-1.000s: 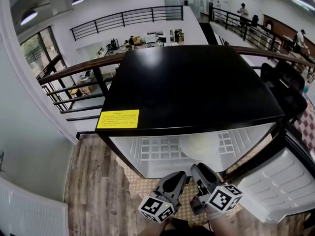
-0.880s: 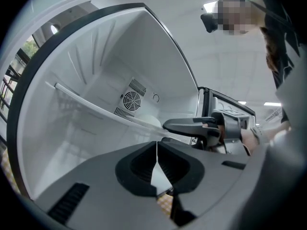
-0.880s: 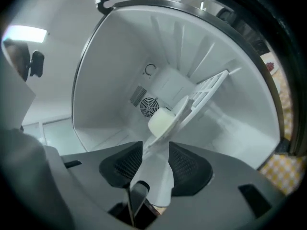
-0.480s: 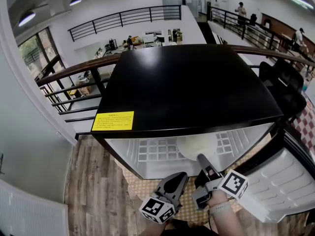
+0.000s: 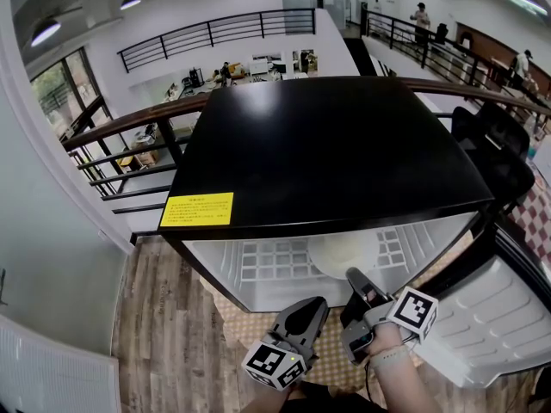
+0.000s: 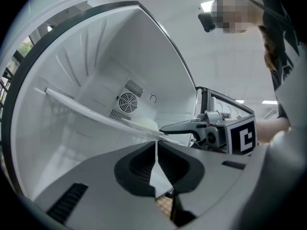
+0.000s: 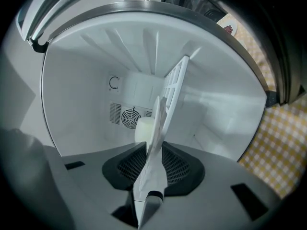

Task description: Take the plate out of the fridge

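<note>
The small fridge with a black top [image 5: 327, 144] stands open below me. A cream plate [image 5: 344, 252] lies on its white wire shelf [image 5: 275, 261], near the front. My right gripper [image 5: 353, 275] is turned on its side at the plate's near rim. Its jaws are closing, and the rim [image 7: 149, 166], seen edge-on, fills the gap between the pads [image 7: 175, 164]. My left gripper [image 5: 308, 308] hangs shut and holds nothing, just outside the fridge. It looks at the shelf [image 6: 86, 110], the plate [image 6: 144, 124] and the right gripper [image 6: 165, 128].
The white fridge door [image 5: 491, 317] swings out to the right. A checkered mat [image 5: 258, 329] lies under the fridge on a wooden floor [image 5: 164, 334]. A railing [image 5: 129, 127] runs behind the fridge. A fan grille [image 7: 128, 115] sits in the fridge's back wall.
My right gripper has reached forward to the plate's rim and rolled onto its side. The left gripper has stayed where it was.
</note>
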Demonstrator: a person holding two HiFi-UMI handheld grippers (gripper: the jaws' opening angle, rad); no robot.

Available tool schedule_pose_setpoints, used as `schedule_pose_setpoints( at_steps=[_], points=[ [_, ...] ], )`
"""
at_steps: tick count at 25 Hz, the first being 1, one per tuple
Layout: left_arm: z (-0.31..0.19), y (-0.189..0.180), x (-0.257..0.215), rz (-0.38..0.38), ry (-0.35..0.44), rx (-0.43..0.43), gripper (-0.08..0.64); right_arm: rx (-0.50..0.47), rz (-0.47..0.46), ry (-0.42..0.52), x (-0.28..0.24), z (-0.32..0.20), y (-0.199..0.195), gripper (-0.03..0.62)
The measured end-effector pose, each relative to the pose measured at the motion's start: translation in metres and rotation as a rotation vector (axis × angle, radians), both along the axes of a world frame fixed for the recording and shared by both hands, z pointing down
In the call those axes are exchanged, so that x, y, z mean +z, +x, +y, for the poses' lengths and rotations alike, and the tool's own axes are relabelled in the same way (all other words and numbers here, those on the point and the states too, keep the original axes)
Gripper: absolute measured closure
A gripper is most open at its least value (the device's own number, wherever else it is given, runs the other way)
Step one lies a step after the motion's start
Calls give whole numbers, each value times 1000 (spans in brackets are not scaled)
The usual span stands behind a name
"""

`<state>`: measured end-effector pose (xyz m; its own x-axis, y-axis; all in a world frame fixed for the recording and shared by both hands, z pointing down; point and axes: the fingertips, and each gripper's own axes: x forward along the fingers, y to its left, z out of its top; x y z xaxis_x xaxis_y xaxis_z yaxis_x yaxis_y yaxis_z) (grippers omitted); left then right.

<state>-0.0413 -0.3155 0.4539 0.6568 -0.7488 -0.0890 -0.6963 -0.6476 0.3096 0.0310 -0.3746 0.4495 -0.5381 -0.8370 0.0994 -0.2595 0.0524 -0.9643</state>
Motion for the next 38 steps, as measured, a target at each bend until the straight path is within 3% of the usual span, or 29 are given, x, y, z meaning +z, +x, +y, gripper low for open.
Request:
schedule_pose_setpoints(
  at_steps=[9,11,16,22,31,38],
  points=[
    [-1,3,-13,14,3,7,545,13,-46,-5,-3,6,2,500],
    [-1,4,-15,20,0,9,543,11,-36,8,-6,7,2,537],
    [-2,8,-15,58,-25,29,471,8,-73,15,-7,12,3,540],
    [-2,14,-29,120,-36,71,471,-5,-82,18,-8,23,3,540],
    [-2,17,-33,267,-177,116,468,-6,-89,29,-9,31,3,540],
    [-2,19,-22,278,-264,99,468,-8,-81,40,-10,32,4,540]
  ],
)
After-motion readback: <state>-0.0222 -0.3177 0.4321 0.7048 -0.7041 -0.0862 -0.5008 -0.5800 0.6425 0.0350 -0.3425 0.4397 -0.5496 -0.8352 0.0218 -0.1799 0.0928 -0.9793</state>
